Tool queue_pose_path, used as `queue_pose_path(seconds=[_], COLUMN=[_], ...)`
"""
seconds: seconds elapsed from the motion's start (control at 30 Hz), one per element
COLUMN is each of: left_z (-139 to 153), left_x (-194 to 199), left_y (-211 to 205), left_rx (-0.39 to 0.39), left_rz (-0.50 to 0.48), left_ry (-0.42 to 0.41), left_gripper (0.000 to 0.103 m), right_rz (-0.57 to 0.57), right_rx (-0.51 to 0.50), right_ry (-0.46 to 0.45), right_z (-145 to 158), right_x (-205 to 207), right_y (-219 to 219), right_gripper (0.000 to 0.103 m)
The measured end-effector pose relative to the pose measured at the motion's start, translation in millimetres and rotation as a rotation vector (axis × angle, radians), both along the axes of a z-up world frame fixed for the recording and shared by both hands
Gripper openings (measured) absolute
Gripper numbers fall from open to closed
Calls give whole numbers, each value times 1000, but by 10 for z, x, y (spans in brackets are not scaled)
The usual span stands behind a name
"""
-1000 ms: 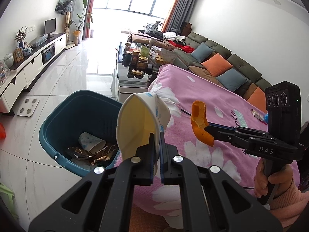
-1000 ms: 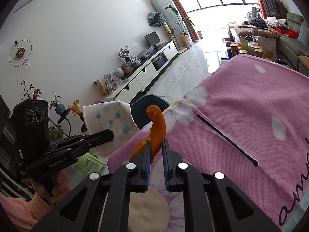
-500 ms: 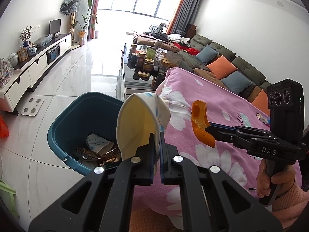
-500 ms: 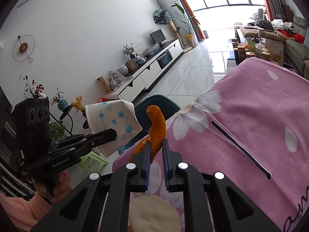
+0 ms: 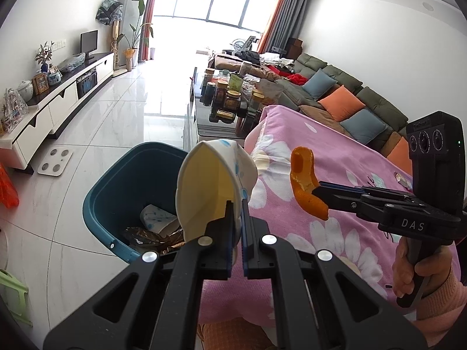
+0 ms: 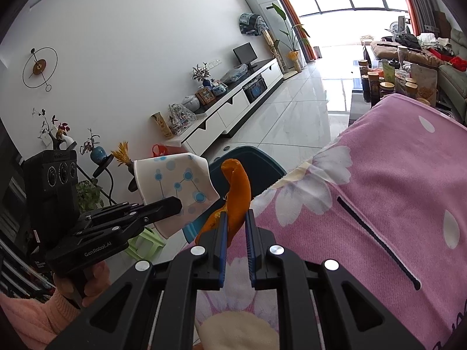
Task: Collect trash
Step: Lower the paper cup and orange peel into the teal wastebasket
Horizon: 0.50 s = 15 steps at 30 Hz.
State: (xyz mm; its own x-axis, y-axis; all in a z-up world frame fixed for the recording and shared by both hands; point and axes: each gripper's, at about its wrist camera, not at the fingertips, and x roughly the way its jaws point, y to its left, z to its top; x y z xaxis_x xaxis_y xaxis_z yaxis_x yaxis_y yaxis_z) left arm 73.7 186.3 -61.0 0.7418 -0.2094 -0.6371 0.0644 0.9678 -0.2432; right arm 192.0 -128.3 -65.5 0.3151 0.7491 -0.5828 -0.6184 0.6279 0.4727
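Observation:
My left gripper [image 5: 237, 204] is shut on a squashed white paper cup [image 5: 210, 186] with blue dots, held in the air at the right rim of a teal trash bin [image 5: 116, 186] on the floor. The bin holds a paper cup and brown wrappers. My right gripper [image 6: 235, 215] is shut on a curled orange peel [image 6: 238, 195], held above the left edge of the pink flowered blanket [image 6: 394, 192]. In the right wrist view the cup [image 6: 178, 186] and left gripper [image 6: 172, 205] are to the left of the peel, with the bin [image 6: 256, 160] behind it.
A coffee table [image 5: 227, 102] with jars stands beyond the blanket, a sofa [image 5: 335, 93] with cushions to the right. A white TV cabinet [image 5: 58, 102] runs along the left wall. A scale [image 5: 55, 162] lies on the tiled floor. A green stool [image 6: 146, 242] stands near the bin.
Both grippers have shifted a little left toward the bin with their loads. The views have turned leftward, showing more floor and cabinet. Both grips are unchanged.

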Motion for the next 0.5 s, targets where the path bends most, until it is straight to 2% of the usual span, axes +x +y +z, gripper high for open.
queue_pose_path(seconds=[0.5], left_z=[-6], left_x=[38], left_y=[31], left_rx=[9], left_rz=[15], left_ry=[5], left_gripper=[5], right_rz=[20], right_rx=[-2], right_ry=[4], right_z=[-6], right_x=[35], right_y=[124], right_gripper=[11])
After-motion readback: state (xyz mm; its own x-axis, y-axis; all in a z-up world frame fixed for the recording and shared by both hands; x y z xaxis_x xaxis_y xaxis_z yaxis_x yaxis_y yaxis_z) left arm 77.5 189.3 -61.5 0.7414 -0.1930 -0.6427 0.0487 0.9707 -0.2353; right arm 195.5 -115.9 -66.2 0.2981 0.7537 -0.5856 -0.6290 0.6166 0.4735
